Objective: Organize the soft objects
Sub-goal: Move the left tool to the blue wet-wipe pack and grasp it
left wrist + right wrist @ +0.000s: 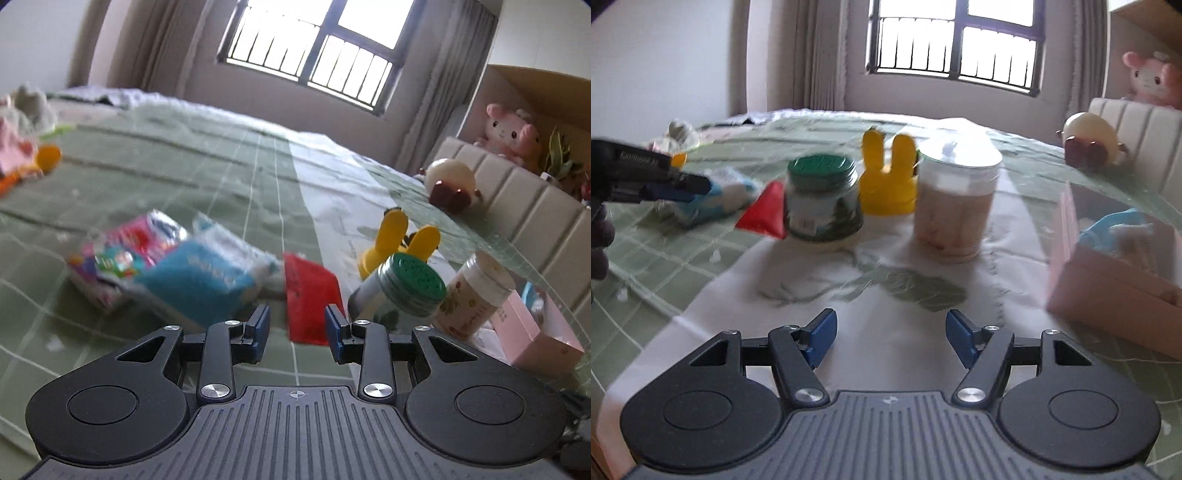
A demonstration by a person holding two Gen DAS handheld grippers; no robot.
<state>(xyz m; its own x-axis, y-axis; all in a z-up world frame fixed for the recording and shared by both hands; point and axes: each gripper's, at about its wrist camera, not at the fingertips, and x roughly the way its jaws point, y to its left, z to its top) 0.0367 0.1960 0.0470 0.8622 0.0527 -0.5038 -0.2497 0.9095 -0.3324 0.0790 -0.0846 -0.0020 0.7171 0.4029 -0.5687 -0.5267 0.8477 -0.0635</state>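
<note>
Green checked cotton covers the bed [155,177], crossed by a white printed strip where most of the clutter sits. The left gripper [297,328] hovers low with its blue-padded jaws parted and nothing between them, facing a flat red packet [310,295] and, just to its left, a crinkly blue-and-white soft pack [199,277] beside a pink one [125,258], both blurred. The right gripper [891,338] is likewise spread wide and empty above the white strip. Its view shows the left gripper's tip reaching the blue-and-white pack [716,199], though blur hides whether they touch. Ahead stand a green-lidded glass jar [822,199], a yellow rabbit-eared toy [888,184] and a pale plastic tub [955,206]. A pink box [1108,280] is cut off at right. Only the left view shows a plush pile [22,136] at far left.
</note>
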